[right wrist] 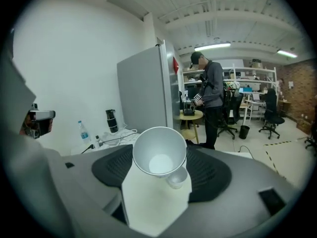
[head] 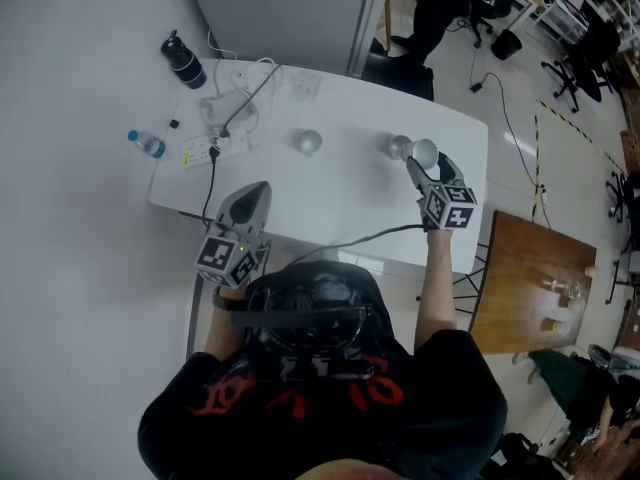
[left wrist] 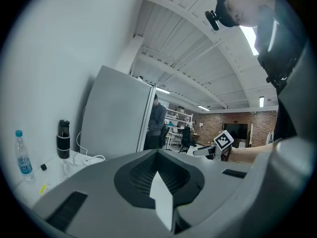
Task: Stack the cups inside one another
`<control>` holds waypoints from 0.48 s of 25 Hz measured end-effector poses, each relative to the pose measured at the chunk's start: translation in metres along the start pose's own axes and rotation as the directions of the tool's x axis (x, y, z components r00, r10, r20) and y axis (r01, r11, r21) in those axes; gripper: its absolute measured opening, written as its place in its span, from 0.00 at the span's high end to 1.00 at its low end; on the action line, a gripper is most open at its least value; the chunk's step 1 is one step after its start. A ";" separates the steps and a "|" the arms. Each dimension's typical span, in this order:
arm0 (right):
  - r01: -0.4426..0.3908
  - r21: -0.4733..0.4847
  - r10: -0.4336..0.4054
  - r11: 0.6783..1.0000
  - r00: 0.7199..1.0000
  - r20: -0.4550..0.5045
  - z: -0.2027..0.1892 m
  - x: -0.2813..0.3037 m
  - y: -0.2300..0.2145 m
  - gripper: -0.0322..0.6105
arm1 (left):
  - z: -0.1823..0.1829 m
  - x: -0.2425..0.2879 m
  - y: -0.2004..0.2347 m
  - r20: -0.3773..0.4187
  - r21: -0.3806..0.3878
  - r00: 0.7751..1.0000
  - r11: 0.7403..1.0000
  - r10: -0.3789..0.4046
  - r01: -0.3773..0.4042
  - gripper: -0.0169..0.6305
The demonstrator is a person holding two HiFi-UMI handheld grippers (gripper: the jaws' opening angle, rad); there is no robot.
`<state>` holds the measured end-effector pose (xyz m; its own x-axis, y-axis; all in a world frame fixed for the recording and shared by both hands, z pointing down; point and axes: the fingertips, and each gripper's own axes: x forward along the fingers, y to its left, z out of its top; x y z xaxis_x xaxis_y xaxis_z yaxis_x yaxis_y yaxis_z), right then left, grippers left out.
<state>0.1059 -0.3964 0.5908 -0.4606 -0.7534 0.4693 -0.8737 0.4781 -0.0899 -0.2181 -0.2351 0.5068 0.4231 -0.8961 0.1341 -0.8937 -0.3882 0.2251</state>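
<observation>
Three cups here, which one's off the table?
The rightmost cup, clamped in the right gripper, mouth toward that gripper's camera. The left cup and the middle cup sit on the table.

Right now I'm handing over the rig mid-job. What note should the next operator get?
Right gripper: shut on the held cup, which is off the table, mouth tilted toward that gripper's camera.
Left gripper: jaws together, empty, over the table's near edge.
Two more cups stand on the table: the middle cup and the right cup, just beside the held one.
Done: one cup picked up; nothing nested yet.
Left: seat the held cup in another, then add the third.
</observation>
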 end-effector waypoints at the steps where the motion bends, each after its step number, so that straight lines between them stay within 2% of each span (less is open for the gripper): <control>1: 0.009 -0.006 -0.009 1.000 1.000 -0.001 0.005 0.001 -0.005 0.40 | 0.002 0.001 -0.001 0.007 0.003 1.000 1.000 -0.002 0.002 0.96; 12: 0.014 -0.077 -0.018 0.997 0.998 -0.059 0.021 0.033 -0.023 0.40 | 0.007 -0.003 0.002 0.022 0.002 1.000 1.000 0.019 -0.019 0.96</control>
<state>0.1071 -0.4418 0.5900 -0.4344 -0.7341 0.5219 -0.8654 0.5009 -0.0158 -0.2219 -0.2344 0.4997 0.4029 -0.9077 0.1175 -0.9017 -0.3717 0.2208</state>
